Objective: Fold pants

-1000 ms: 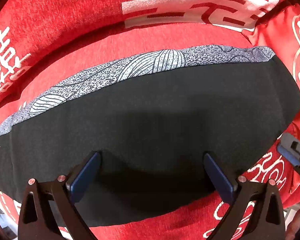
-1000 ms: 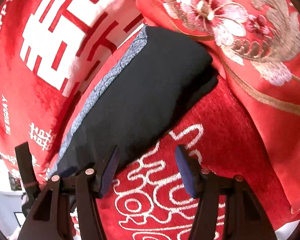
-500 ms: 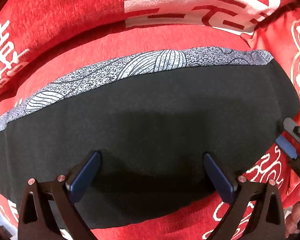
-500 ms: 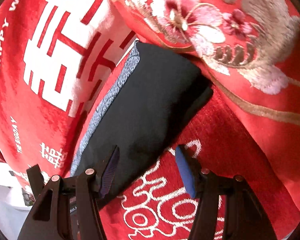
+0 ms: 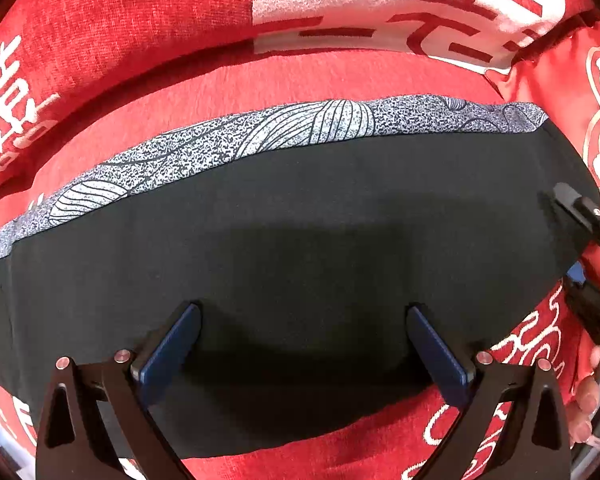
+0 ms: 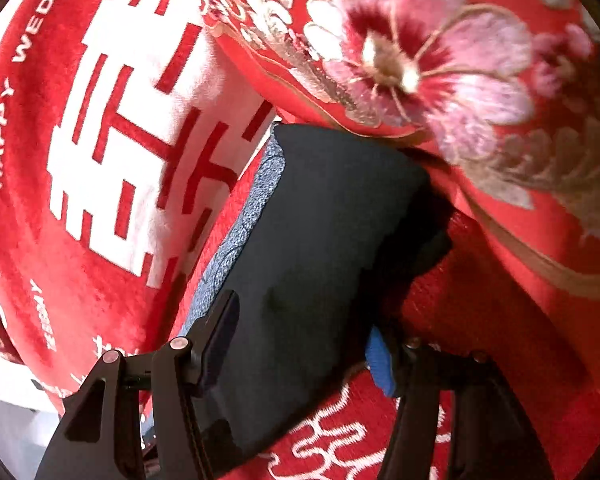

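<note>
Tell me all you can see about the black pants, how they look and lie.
The black pants lie flat and folded into a long band on the red patterned cover. The cloth looks matte and smooth. A grey printed strip runs along the far edge. The open left gripper sits over the near edge; the open right gripper straddles one end, beside a flowered red cushion.

Red plush cover (image 5: 340, 80) under everything, white swirl embroidery (image 6: 332, 436) along its near part. Behind it, red cushion (image 6: 32, 208) with a big white double-happiness character (image 6: 112, 152) and "HAPPY WEDDING" lettering (image 6: 24, 52) up its edge. To the right, red satin pillow (image 6: 540, 240) with embroidered pink flower (image 6: 440, 68) and gold trim; it overlaps the cushion's edge. Smaller white characters (image 5: 8, 120) on the red fabric at far left.
</note>
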The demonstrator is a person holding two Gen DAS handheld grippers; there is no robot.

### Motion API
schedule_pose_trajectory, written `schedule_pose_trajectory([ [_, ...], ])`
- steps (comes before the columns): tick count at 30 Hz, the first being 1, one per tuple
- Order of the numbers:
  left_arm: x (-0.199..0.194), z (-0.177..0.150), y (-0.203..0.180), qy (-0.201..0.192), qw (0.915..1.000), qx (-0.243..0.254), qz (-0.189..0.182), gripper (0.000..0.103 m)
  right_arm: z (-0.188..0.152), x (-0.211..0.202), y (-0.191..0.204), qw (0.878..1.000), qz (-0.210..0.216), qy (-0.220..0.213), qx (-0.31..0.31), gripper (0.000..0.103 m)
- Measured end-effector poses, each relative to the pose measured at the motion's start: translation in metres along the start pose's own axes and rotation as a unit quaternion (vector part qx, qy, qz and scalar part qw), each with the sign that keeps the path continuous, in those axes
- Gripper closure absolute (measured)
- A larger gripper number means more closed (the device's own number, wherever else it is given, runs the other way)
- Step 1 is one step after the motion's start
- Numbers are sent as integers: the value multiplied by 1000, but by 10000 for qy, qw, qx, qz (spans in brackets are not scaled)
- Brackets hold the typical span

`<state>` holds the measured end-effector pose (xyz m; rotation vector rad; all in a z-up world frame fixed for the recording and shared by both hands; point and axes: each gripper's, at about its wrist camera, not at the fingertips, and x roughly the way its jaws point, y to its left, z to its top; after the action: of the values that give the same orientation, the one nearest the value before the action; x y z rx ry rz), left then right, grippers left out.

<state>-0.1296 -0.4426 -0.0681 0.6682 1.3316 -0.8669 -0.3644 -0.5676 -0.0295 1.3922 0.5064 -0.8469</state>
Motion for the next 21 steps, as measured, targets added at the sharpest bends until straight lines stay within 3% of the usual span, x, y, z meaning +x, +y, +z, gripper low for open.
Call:
schedule_pose_trajectory([
  [1,-2,1,0,10,10000,-2,-14,3,2,1,5,9997,-224,92,-98,56],
  [2,-4,2,1,11,10000,-16,-43,9,3,1,9,9992,-311,146,-202,84],
  [4,-18,6,0,-147,9999,18,-72,53,6,0,13,9988,-223,248,-365,86],
  [5,-25,9,-1,-241,9995,62,-171,56,7,-2,14,9986,-188,265,-422,87],
  [10,-43,23,-22,-820,9931,193,-812,58,6,-21,35,9957,38,210,-899,87],
  [12,-27,26,-37,-685,9928,353,-919,58,5,-26,45,9940,57,176,-1077,87],
  [13,-11,26,-40,-414,9932,308,-1047,58,4,-29,52,9922,35,158,-1236,87],
  [14,-1,22,-40,-382,9937,187,-1039,58,3,-29,57,9907,15,157,-1352,88],
  [16,-5,14,-48,-733,9922,434,-906,58,-2,-28,68,9859,-84,225,-1654,90],
  [18,-6,12,-49,-761,9917,497,-906,58,-5,-29,80,9810,-138,238,-1922,90],
  [21,-6,16,-39,-687,9899,367,-1188,58,-13,-30,101,9722,-221,226,-2318,90],
])
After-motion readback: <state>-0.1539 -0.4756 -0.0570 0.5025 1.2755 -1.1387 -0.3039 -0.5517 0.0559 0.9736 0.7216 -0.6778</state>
